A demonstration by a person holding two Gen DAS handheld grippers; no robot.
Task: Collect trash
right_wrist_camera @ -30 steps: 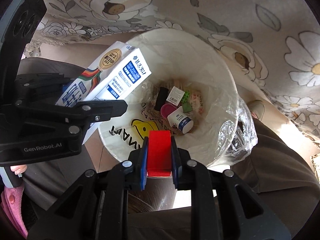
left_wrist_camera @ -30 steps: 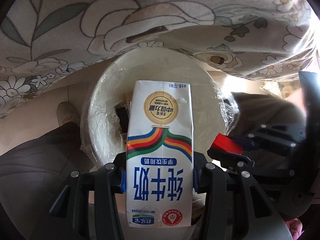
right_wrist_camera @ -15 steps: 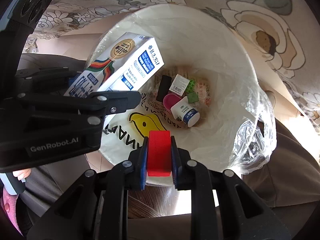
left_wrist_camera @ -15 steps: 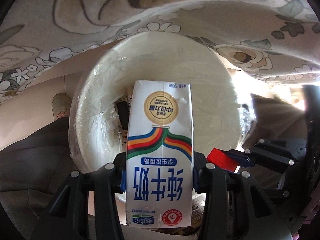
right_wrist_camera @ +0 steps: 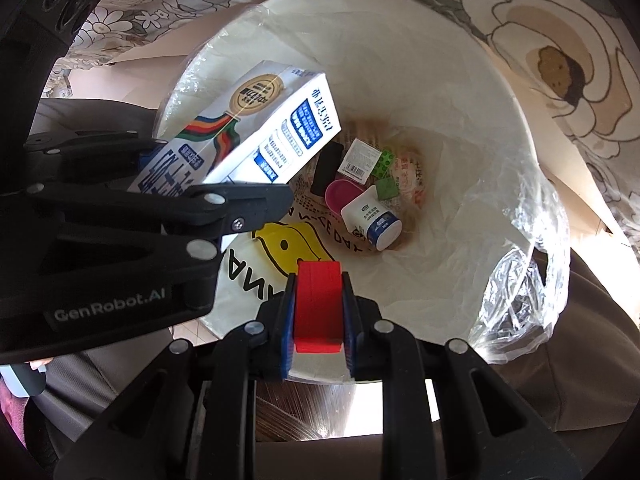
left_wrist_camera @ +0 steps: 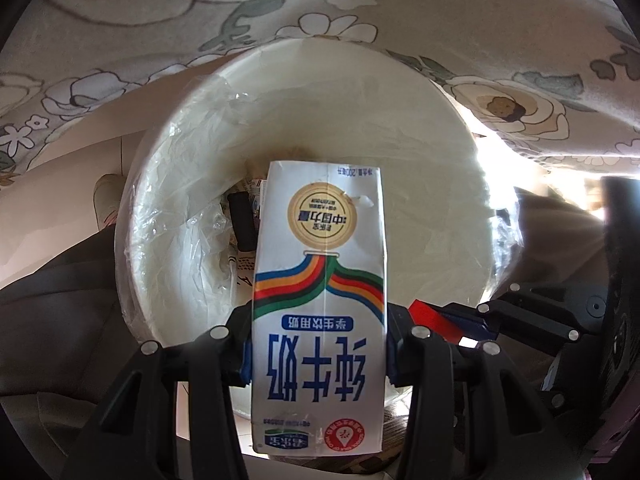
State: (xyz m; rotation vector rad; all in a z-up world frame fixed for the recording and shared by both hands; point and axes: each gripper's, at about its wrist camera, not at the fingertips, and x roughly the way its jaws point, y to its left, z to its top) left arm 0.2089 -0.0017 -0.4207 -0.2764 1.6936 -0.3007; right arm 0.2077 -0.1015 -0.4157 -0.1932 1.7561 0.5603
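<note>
My left gripper [left_wrist_camera: 320, 344] is shut on a white milk carton [left_wrist_camera: 320, 280] with blue characters and rainbow stripes. It holds the carton over the mouth of a white trash bin [left_wrist_camera: 460, 128] lined with clear plastic. The carton also shows in the right wrist view [right_wrist_camera: 256, 128], tilted into the bin, with the left gripper [right_wrist_camera: 192, 200] around it. My right gripper [right_wrist_camera: 318, 312] is shut on a red block [right_wrist_camera: 318, 304] above the near rim of the bin [right_wrist_camera: 500, 92]. The red block also shows in the left wrist view [left_wrist_camera: 430, 312].
In the bin lie a small white-and-blue bottle [right_wrist_camera: 372, 220], a pink lid [right_wrist_camera: 342, 194], a black piece [right_wrist_camera: 326, 168], green bits [right_wrist_camera: 384, 188] and a yellow-duck bag [right_wrist_camera: 288, 252]. A floral cloth [left_wrist_camera: 320, 8] hangs behind the bin. Grey trouser legs [left_wrist_camera: 52, 300] flank it.
Both grippers have moved closer to the bin, which now looks larger in both views. The carton's top reaches further into the bin's mouth. Both grips are unchanged.
</note>
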